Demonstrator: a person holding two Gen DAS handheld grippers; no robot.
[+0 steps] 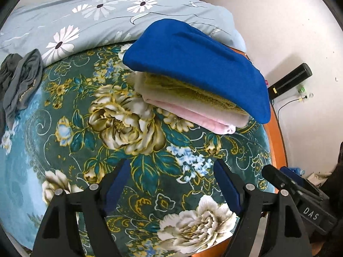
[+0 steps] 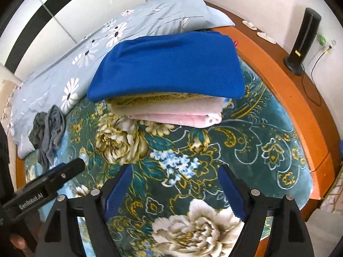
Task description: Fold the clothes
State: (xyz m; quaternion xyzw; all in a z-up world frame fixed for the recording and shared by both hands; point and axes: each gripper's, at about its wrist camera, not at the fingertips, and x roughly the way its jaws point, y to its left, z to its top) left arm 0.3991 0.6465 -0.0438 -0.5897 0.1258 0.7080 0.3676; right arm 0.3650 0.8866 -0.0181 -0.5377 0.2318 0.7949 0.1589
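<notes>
Two pieces of writing can be read. "DAS" is printed in white on the black body of the right gripper where it is seen at the lower right edge of the left wrist view, and "GenRobot.AI" is printed on the black body of the left gripper where it shows at the lower left of the right wrist view.

One stack of folded clothes [image 1: 193,90] [image 2: 169,98] is seen on the dark green plush blanket with cream and gold flowers [image 1: 120,128] [image 2: 246,150]. Four layers can be counted in it: a royal-blue knit garment [image 1: 193,62] [image 2: 167,68] on top, an olive-yellow patterned layer beneath, then a whitish fleecy layer, and a pale pink one at the bottom. One crumpled grey garment [image 1: 21,79] [image 2: 50,132] lies well apart from the stack, at the edge of the pale blue daisy-print quilt [image 1: 85,17] [image 2: 107,36].

One black upright device [image 1: 289,79] [image 2: 302,40] is seen beyond the orange wooden bed frame [image 1: 276,128] [image 2: 289,90], and two pale slippers [image 2: 257,30] rest on the frame.

The left gripper [image 1: 171,184] [image 2: 53,180] is held with its jaws spread wide and nothing between its blue pads. The right gripper [image 2: 175,188] [image 1: 295,188] is likewise spread wide and empty. Both are held above the blanket, short of the stack.
</notes>
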